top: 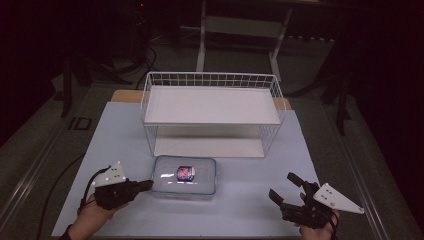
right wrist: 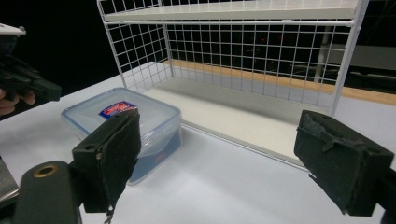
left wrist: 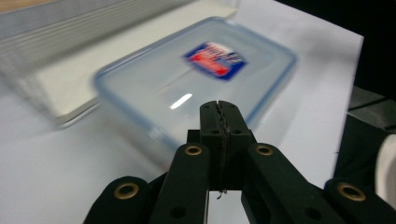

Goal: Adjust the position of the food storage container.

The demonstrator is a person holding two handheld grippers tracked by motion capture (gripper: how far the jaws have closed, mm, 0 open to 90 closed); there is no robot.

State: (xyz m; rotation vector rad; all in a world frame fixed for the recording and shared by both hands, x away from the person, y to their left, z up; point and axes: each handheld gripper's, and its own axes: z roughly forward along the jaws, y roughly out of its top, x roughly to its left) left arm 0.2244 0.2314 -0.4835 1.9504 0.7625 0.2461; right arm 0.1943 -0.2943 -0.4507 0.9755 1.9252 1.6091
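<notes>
The left gripper [top: 148,185], clenched on nothing, sits just beside the box [top: 185,176]; the right gripper [top: 284,187] stands released, well apart.

The right gripper [right wrist: 217,165] holds its jaws wide apart at the bottom of the frame, a lidded plastic box [right wrist: 140,123] sits left of centre, and a white wire rack [right wrist: 243,51] fills the upper right.

place: lab | cue: dark room, metal stands [top: 240,30], cables
</notes>
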